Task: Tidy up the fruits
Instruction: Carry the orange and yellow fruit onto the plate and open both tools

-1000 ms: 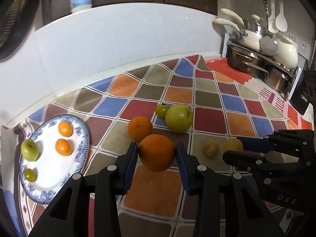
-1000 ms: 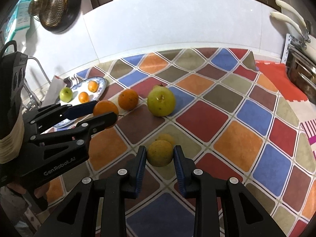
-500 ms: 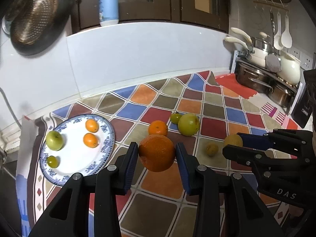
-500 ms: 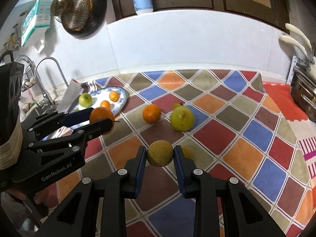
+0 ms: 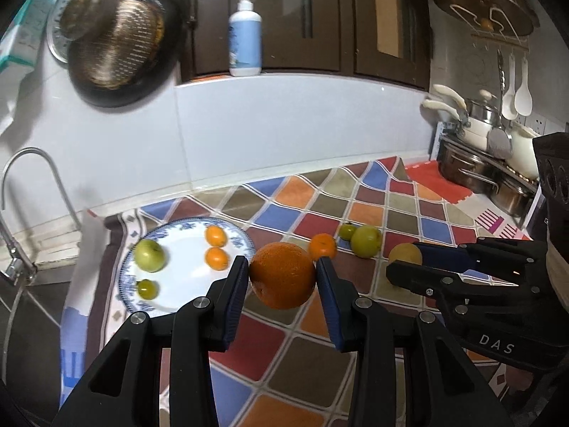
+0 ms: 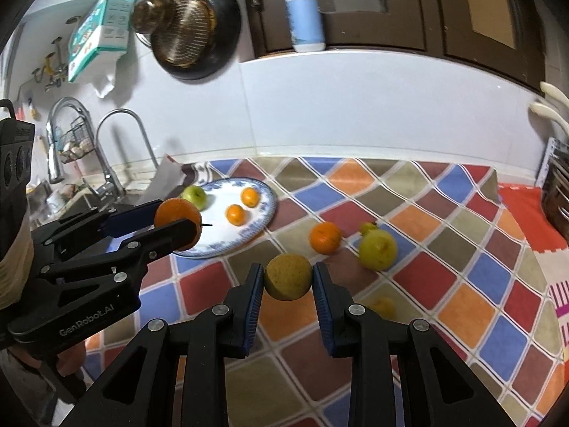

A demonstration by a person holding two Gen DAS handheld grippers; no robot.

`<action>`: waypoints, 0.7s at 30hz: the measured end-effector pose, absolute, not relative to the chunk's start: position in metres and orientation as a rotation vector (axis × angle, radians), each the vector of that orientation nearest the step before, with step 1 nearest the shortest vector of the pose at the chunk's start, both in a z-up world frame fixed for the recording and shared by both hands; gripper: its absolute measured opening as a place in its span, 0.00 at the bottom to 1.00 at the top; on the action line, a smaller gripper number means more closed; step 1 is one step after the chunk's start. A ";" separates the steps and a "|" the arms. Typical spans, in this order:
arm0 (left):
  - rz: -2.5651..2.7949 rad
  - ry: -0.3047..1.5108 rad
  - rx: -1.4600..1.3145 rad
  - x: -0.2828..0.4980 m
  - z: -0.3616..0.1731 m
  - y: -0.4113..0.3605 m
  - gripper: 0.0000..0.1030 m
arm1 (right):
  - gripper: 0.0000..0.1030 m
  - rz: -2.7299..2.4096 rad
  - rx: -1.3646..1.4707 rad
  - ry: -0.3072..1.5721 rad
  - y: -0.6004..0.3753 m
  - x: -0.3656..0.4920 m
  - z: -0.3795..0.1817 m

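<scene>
Orange (image 5: 282, 275) between left fingers (image 5: 237, 284), yellow fruit (image 6: 288, 277) between right fingers (image 6: 253, 290).

A home kitchen is shown: a curved chrome tap (image 6: 121, 149) is mounted beside a sink, a dark round pan (image 5: 121, 46) is hung on the white tiled wall, and stacked steel pots (image 5: 480, 174) with white ladles (image 5: 517, 96) are kept by a chequered multicoloured counter cloth (image 6: 444, 249)
</scene>
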State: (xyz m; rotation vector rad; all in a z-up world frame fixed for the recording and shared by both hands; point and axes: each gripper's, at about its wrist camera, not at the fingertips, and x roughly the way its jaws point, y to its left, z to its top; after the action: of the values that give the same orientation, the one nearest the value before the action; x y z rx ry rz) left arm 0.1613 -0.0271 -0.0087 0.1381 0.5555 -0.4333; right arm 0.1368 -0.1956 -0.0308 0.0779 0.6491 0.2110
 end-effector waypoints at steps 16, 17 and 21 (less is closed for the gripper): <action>-0.318 0.515 0.133 0.168 0.002 0.045 0.38 | 0.29 0.307 0.054 0.583 -0.128 0.160 -0.017; -0.314 0.514 0.133 0.170 0.002 0.047 0.38 | 0.29 0.312 0.054 0.580 -0.125 0.163 -0.016; -0.299 0.513 0.140 0.179 0.002 0.057 0.38 | 0.29 0.326 0.052 0.571 -0.113 0.175 -0.014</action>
State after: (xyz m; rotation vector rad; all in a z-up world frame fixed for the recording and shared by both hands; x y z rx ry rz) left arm 0.1786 0.0574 0.0017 0.1396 0.5127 -0.2989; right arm 0.1752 -0.1127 -0.0138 0.0522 0.5712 0.3262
